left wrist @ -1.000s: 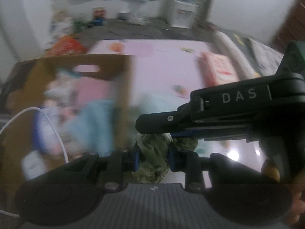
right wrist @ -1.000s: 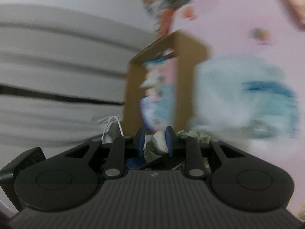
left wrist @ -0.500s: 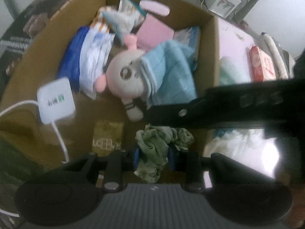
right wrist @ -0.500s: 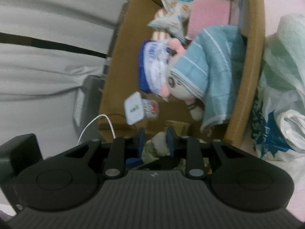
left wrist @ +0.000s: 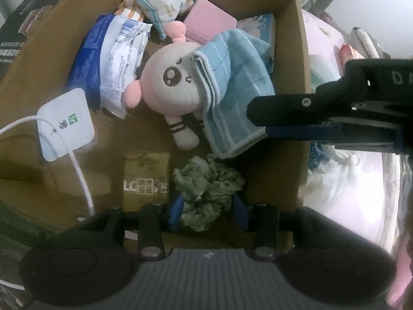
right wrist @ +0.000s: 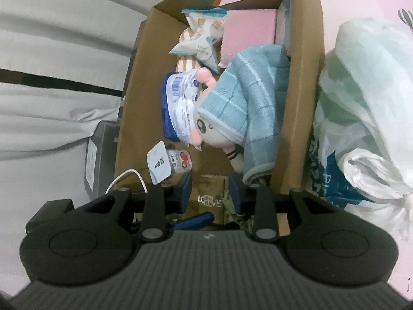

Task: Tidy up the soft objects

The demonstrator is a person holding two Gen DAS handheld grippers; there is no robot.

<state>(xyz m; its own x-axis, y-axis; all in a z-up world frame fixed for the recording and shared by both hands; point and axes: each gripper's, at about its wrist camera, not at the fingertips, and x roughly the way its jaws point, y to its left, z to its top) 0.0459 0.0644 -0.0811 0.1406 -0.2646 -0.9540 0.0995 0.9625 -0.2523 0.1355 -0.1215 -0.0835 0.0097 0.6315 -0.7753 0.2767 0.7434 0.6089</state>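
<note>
Nearest to me, my left gripper points down into the cardboard box with its jaws opening, and the crumpled green cloth sits loose between them at the box's near end, the blue pads no longer pressing on it. My right gripper hangs beside it, jaws opening on nothing, the cloth just off its right pad. The cloth looks light, limp and unbreakable, so I judge any thick fold makes a safe hold; beyond it lie a plush toy and a blue towel, equally soft.
</note>
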